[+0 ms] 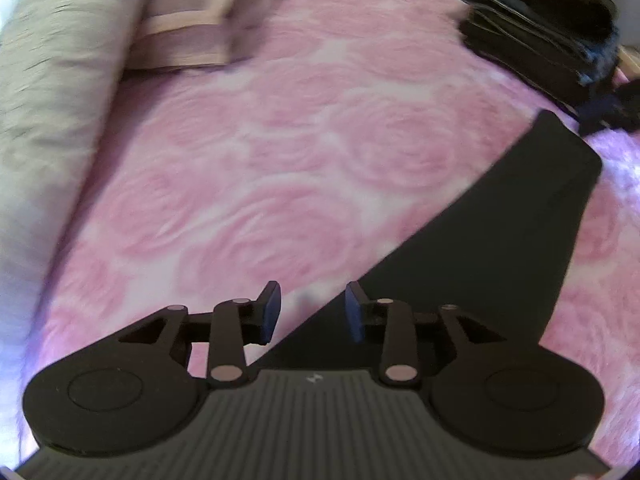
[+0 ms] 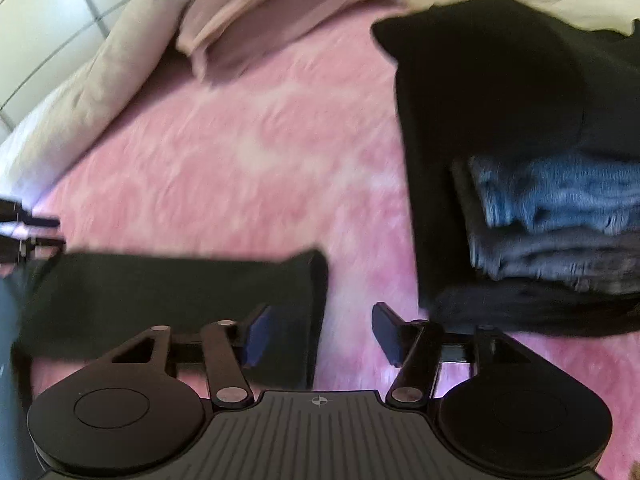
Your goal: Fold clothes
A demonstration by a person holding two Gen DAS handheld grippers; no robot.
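A folded black garment lies flat on the pink rose-patterned bedspread; it also shows in the right wrist view. My left gripper is open and empty, just above the garment's near corner. My right gripper is open and empty, over the garment's right end. A stack of folded dark and blue clothes sits at the right, with a black piece draped on top. The stack shows far right in the left wrist view.
A beige rolled quilt runs along the left of the bed. Folded pale pink fabric lies at the far end, also in the right wrist view. The other gripper's edge shows at far left.
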